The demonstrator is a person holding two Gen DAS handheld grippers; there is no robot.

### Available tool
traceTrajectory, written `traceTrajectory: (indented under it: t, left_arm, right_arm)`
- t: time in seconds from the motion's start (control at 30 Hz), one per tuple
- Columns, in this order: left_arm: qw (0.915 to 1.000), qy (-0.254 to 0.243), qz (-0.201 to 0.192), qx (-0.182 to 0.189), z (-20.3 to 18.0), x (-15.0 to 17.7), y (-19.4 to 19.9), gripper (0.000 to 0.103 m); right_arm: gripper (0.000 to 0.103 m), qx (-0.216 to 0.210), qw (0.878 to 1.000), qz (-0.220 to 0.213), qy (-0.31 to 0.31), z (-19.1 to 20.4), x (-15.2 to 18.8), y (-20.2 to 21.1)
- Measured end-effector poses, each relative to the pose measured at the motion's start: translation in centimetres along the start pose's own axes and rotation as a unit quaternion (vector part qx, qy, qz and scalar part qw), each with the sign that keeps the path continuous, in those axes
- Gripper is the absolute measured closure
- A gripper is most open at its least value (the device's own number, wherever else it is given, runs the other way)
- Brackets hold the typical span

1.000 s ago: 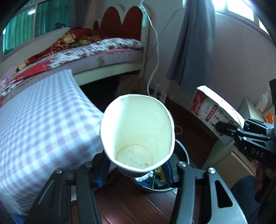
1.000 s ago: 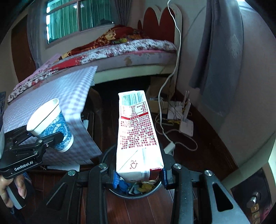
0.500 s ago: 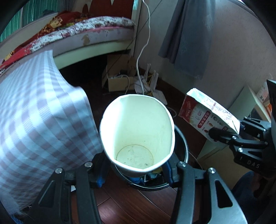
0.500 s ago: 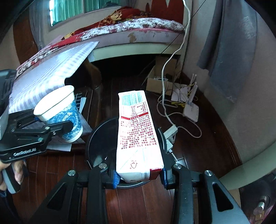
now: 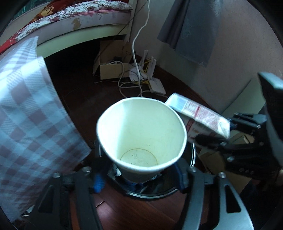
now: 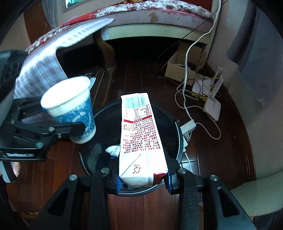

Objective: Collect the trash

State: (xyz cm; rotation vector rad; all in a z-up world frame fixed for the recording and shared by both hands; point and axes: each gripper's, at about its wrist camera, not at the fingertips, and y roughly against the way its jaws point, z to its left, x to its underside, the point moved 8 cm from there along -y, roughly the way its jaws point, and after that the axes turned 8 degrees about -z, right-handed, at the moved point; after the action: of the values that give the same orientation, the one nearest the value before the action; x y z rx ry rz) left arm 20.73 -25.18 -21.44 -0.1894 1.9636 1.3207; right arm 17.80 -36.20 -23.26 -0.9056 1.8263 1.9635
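Observation:
My left gripper is shut on a white paper cup with a blue pattern, empty, held over the left rim of a round black trash bin. The cup also shows in the right wrist view. My right gripper is shut on a white and red milk carton, held flat above the bin, which has crumpled trash inside. The carton shows at the right of the left wrist view.
A table with a checked cloth hangs at the left. A cardboard box, routers and loose white cables lie on the dark wood floor by the wall. A bed stands behind. A pale cabinet edge is at right.
Both grippers have tilted down and moved closer over the bin. The cup and the carton now sit lower, right above its opening, and closer to each other.

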Motion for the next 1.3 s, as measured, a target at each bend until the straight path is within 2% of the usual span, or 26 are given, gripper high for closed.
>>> traceTrajectory:
  t: [0.03, 0.1, 0.33, 0.47, 0.77, 1.3]
  left_arm:
    - [1.0000, 0.009, 0.003, 0.002, 0.2, 0.3, -0.4, 0.006]
    - [0.9998, 0.007, 0.005, -0.015, 0.7, 0.8, -0.7, 0.006]
    - [0.9956, 0.021, -0.011, -0.090, 2.9, 2.4, 0.2, 0.002]
    - [0.9937, 0.027, -0.015, -0.107, 3.7, 3.0, 0.9, 0.002]
    - [0.9908, 0.040, -0.040, -0.123, 4.8, 3.1, 4.3, 0.002]
    - [0.9869, 0.056, -0.060, -0.139, 6.4, 2.6, 7.2, 0.001]
  right_arm:
    - [0.023, 0.022, 1.000, 0.006, -0.005, -0.8, 0.5, -0.6]
    - [0.002, 0.028, 0.999, 0.014, -0.031, -2.0, 1.3, -1.1]
    - [0.001, 0.058, 0.995, 0.016, -0.078, -4.2, 2.1, -0.6]
    - [0.001, 0.059, 0.995, 0.016, -0.082, -3.8, 1.9, -0.6]
    - [0.001, 0.054, 0.996, -0.003, -0.071, -1.1, 0.9, 0.8]
    - [0.001, 0.054, 0.997, -0.034, -0.050, 3.2, -1.7, 3.6]
